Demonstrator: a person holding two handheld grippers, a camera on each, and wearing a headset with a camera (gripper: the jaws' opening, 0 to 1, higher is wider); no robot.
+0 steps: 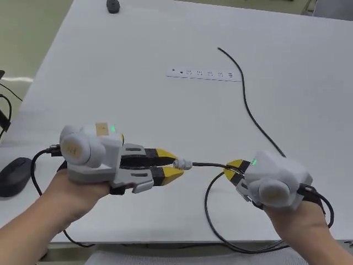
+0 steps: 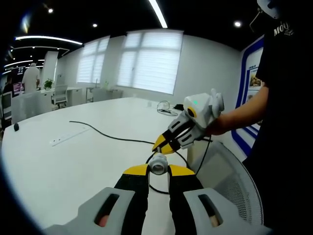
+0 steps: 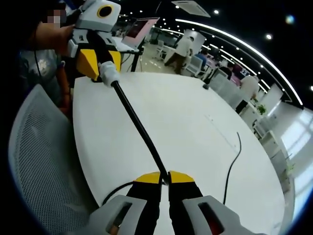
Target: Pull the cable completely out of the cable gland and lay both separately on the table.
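Note:
Just above the front of the white table (image 1: 165,110), my left gripper (image 1: 175,164) is shut on a small white cable gland (image 1: 182,164). In the left gripper view the gland (image 2: 158,163) sits between the yellow tips. A black cable (image 1: 209,164) leaves the gland and runs straight to my right gripper (image 1: 234,169), which is shut on it a short way off. The right gripper view shows the cable (image 3: 139,126) stretched taut from its own jaws (image 3: 165,177) up to the gland (image 3: 108,72). Behind the right gripper the cable droops in a loop (image 1: 212,221) past the table's front edge.
A white power strip (image 1: 204,74) lies mid-table, with a black cable (image 1: 251,113) trailing past it toward the right gripper. A dark mouse (image 1: 16,175) sits at the left edge and a small dark object (image 1: 112,5) at the far end. A mesh chair (image 3: 44,161) stands by the table.

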